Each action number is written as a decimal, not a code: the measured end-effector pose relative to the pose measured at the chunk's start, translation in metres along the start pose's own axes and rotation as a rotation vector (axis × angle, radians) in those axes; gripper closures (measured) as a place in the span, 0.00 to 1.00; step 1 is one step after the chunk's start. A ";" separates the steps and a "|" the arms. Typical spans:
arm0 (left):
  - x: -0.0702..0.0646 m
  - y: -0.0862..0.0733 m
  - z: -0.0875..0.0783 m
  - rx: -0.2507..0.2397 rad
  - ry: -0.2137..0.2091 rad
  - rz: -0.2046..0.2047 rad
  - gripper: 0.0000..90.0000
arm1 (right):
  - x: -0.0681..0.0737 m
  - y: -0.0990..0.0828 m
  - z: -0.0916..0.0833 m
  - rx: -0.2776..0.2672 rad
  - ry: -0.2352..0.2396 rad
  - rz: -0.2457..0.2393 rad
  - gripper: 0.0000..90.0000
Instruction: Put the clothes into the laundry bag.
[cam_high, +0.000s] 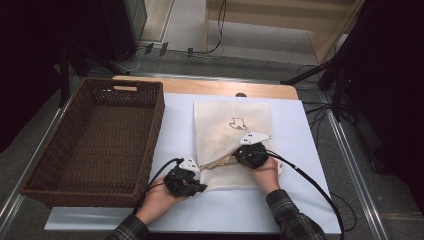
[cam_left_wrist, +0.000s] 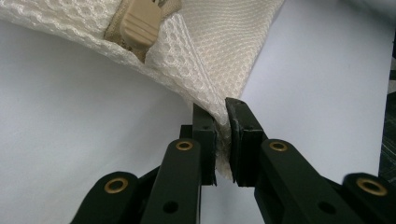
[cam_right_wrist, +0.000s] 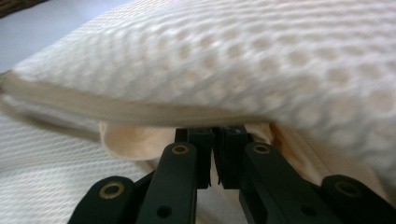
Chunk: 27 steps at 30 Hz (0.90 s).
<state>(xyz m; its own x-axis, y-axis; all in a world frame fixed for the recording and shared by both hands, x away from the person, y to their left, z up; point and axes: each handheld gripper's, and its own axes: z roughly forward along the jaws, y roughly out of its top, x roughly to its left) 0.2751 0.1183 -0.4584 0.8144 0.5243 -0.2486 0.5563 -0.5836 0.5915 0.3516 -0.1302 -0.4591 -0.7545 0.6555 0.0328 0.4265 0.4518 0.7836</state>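
A white mesh bag (cam_high: 230, 127) lies flat on the white table cover (cam_high: 295, 135), with a small black print near its far end. Its near edge is lifted between my two grippers. My left gripper (cam_high: 201, 168) is shut on the bag's near left corner (cam_left_wrist: 219, 100), the mesh pinched between its jaws (cam_left_wrist: 222, 128). A beige zipper pull (cam_left_wrist: 140, 23) sits just beyond that corner. My right gripper (cam_high: 236, 158) is shut on the bag's edge farther right; its jaw tips (cam_right_wrist: 214, 135) are tucked under the raised mesh hem (cam_right_wrist: 140, 112), beside a fold of beige fabric (cam_right_wrist: 128, 140).
A large brown wicker basket (cam_high: 152, 130) stands at the left, overlapping the cover's left edge. A bare wooden strip (cam_high: 210, 86) runs along the table's far edge. Cables trail from both grippers toward the near edge. Dark stands and cables flank the table.
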 end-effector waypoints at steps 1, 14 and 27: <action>0.000 0.000 0.000 0.000 -0.001 0.000 0.93 | -0.001 0.000 0.000 0.001 -0.009 0.001 0.97; -0.001 0.001 0.000 0.003 -0.025 0.001 0.93 | -0.016 0.009 0.015 -0.002 -0.106 0.029 0.97; -0.002 0.001 0.000 -0.003 -0.022 -0.004 0.93 | -0.020 0.013 0.016 -0.001 -0.096 0.057 0.94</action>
<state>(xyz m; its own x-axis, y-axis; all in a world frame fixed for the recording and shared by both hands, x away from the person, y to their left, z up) 0.2740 0.1166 -0.4576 0.8153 0.5134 -0.2677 0.5594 -0.5793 0.5929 0.3802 -0.1275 -0.4598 -0.6774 0.7354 0.0175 0.4671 0.4117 0.7825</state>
